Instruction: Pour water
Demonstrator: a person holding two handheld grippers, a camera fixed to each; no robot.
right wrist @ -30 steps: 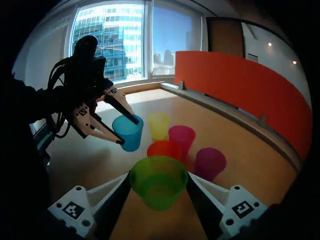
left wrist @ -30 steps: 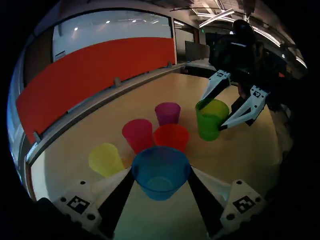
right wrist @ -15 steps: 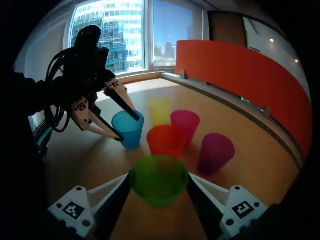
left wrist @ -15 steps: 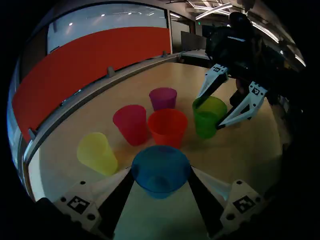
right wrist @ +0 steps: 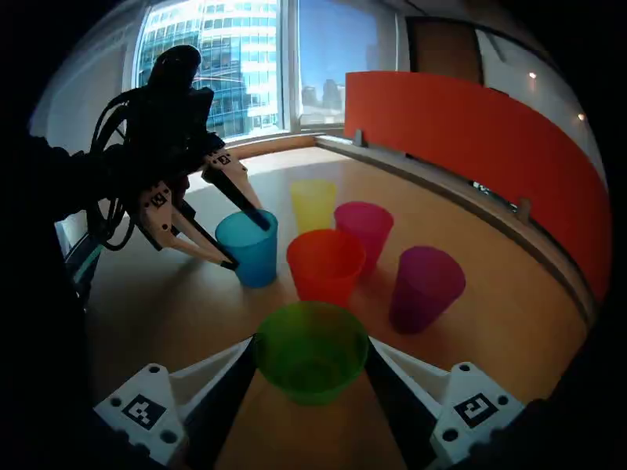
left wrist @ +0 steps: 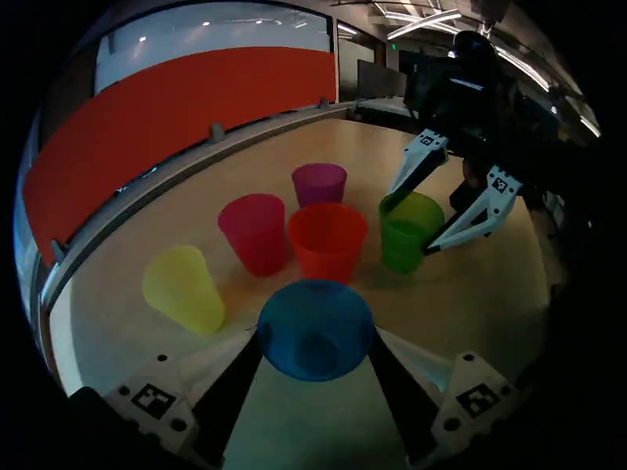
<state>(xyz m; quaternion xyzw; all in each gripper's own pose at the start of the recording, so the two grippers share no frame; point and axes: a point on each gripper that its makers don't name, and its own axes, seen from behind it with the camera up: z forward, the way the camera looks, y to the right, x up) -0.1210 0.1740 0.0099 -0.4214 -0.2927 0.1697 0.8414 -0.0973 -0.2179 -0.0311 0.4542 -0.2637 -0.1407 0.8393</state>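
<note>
**Now closing in: two held cups brought up to the standing group**

Nearest in the left gripper view, the left gripper [left wrist: 315, 345] has its jaws partly open, one pressing each side of a translucent blue plastic cup [left wrist: 315, 329]. In the right gripper view the right gripper [right wrist: 311, 345] clamps a translucent green plastic cup [right wrist: 311, 356] the same way. Both cups stand mouth up with the long axis vertical, and neither is tipped. Whether their bases rest on the pale wooden tabletop [left wrist: 470, 290] or hang just above it cannot be told. A darker band low inside the green cup may be water.

Over the last second the standing group has grown larger in both views, so both grippers have advanced on it. The move reads as positioning, and no pour has begun.

Just beyond the blue cup's rim stands an orange plastic cup [left wrist: 327, 239], between the two held cups. Beside it is a pink plastic cup [left wrist: 255, 231], with a purple plastic cup [left wrist: 319, 184] behind and a yellow plastic cup [left wrist: 182, 288] off to one side. Farthest back, a long orange wall panel [left wrist: 157, 117] runs along the tabletop's edge.
</note>
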